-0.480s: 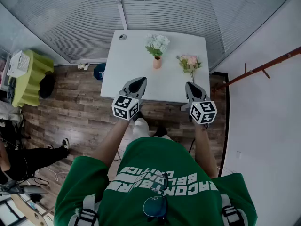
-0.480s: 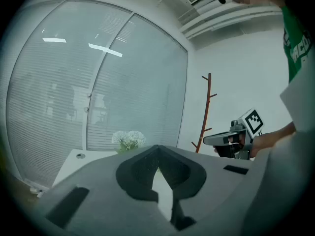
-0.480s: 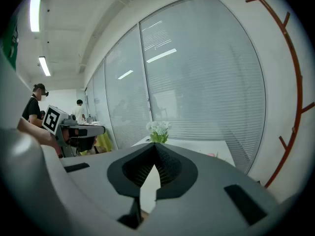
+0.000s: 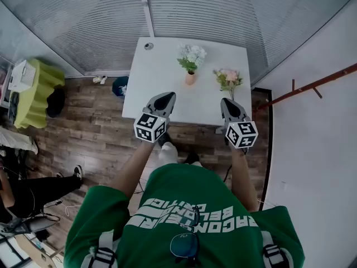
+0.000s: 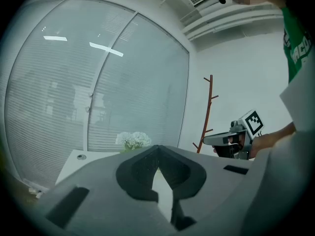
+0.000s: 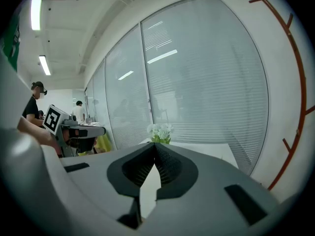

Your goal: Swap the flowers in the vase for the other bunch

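Note:
A white table (image 4: 162,71) stands ahead of me. On it a small tan vase (image 4: 190,79) holds white flowers (image 4: 191,54). A pink bunch (image 4: 228,78) lies to the right of the vase. My left gripper (image 4: 163,99) hovers at the table's near edge, left of the vase, shut and empty. My right gripper (image 4: 226,103) is at the near edge below the pink bunch, also shut on nothing. In the left gripper view the white flowers (image 5: 133,140) rise just beyond the closed left gripper (image 5: 157,148). In the right gripper view the white flowers (image 6: 161,131) stand above the right gripper (image 6: 156,146).
A glass wall with blinds (image 4: 111,21) runs behind the table. A red-brown coat rack (image 4: 312,85) stands at the right wall. A green-covered piece of furniture (image 4: 36,91) is at the left. A small round fitting (image 4: 148,46) sits at the table's far left corner. People (image 6: 34,102) stand far left.
The head view has shifted a little, so the table and flowers sit slightly further right. Both grippers hold their place at the table's near edge, still shut.

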### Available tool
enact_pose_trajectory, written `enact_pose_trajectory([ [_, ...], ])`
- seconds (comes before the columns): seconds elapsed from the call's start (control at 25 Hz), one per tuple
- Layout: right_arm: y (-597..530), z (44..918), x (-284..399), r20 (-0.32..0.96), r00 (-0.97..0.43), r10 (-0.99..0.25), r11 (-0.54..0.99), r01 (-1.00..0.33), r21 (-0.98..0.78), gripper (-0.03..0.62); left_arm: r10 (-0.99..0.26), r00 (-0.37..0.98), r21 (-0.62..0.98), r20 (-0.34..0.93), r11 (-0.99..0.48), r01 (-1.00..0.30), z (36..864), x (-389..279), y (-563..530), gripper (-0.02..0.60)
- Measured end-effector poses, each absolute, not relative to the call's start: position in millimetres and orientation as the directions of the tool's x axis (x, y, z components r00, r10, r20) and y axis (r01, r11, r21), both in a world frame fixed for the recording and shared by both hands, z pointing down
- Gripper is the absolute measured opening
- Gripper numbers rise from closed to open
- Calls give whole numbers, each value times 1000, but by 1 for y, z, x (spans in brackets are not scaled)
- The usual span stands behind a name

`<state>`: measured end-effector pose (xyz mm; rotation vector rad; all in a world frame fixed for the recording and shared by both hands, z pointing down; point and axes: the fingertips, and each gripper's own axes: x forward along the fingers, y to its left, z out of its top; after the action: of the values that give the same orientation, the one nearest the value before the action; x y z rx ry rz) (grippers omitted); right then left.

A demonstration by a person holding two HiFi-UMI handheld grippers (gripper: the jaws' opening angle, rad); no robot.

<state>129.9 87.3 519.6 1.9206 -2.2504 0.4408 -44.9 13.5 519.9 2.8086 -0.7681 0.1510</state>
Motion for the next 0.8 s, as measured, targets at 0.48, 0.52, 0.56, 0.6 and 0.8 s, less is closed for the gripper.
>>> enact_pose_trajectory([
  [0.48, 18, 528, 125, 309, -151, -939, 116, -985, -127, 15, -452, 876, 205, 165, -853, -479, 529, -44, -55, 9],
  [0.52, 11, 529, 125, 312, -148, -939, 112, -985, -129, 15, -449, 878, 207, 167, -855, -476, 531, -44, -62, 9],
  [0.56, 4, 531, 124, 315, -145, -938, 109, -986, -129, 16, -445, 880, 208, 169, -856, -473, 532, -44, -70, 9],
  [0.6, -3, 532, 123, 318, -141, -937, 105, -986, -130, 17, -441, 881, 208, 171, -858, -469, 533, -44, -78, 9],
  [0.8, -29, 538, 121, 331, -130, -935, 92, -987, -130, 18, -421, 890, 216, 172, -866, -451, 537, -42, -106, 9],
])
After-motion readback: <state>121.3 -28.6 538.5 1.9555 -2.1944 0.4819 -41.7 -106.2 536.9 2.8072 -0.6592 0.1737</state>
